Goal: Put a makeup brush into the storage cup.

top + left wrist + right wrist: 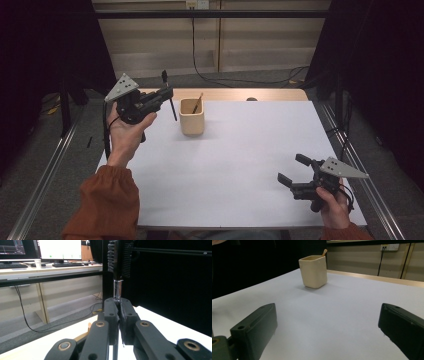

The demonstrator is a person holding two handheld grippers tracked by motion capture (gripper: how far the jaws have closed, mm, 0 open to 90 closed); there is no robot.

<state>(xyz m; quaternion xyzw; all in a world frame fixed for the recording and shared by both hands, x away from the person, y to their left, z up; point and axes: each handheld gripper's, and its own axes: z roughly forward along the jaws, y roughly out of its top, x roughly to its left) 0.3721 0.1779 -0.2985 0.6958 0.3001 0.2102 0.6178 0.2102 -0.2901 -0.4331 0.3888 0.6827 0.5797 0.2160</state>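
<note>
- Black bristles and a dark slim handle joined by a shiny metal collar make up the long thin brush [117, 275] that is pinched in the left gripper [167, 94].
- It is judged light and stiff along the handle, with a soft, easily bent head; the smooth handle and collar could slip or swivel in a loose pinch.
- The best hold is judged to be on the handle just below the metal collar, which is where it is clamped; the bristles should be left untouched.
- The left gripper's jaws are closed tight on the brush, as seen in the left gripper view; the head stands above the jaw tips and the handle end hangs below them.
- A cream square ceramic cup [192, 116] stands just beyond and to the right of that gripper's tip, on the white table [240, 165], with a thin wooden stick [198, 103] leaning inside.
- The right gripper [294, 170] is held low over the table's near right corner, its jaws spread wide with nothing between them, well apart from the cup.
</note>
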